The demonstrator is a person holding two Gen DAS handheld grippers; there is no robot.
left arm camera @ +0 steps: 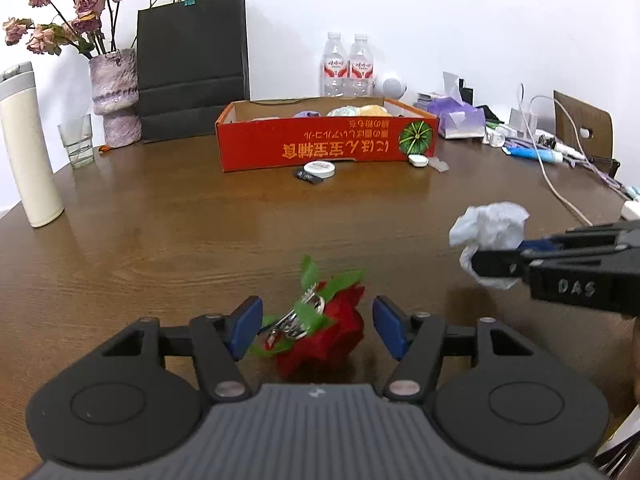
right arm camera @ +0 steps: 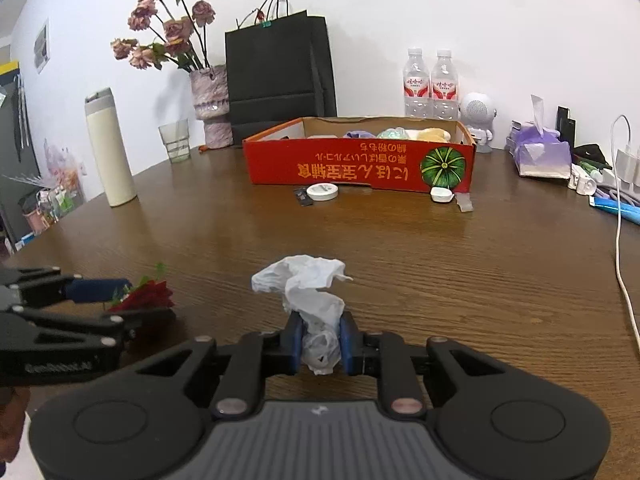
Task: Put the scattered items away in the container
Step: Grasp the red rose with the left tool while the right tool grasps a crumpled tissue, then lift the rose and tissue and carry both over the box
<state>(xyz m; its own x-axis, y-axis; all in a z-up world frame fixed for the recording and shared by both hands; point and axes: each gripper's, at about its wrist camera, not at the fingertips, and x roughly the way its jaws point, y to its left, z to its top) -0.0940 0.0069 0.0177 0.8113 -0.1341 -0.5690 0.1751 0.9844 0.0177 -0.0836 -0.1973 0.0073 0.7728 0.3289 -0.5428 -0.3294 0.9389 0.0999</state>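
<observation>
My right hand-held gripper point(right arm camera: 320, 340) is pinching a crumpled white tissue point(right arm camera: 308, 288) – both blue pads press its lower part, and the rest billows up ahead of them. My left hand-held gripper point(left arm camera: 318, 328) stands spread around a red fabric rose point(left arm camera: 324, 332) with green leaves and a metal clip; neither pad touches it, and it lies on the worktop point(left arm camera: 160, 240). Between both grippers and the red cardboard box point(left arm camera: 320, 142) the brown wood is bare and wide. At the box's front wall sit 2 white round lids, a small dark card and a clear scrap. The right worktop edge is crowded with cables and pens – cut off by the frame. What fills the box is mostly hidden behind its wall; I only make out soft pale shapes.
</observation>
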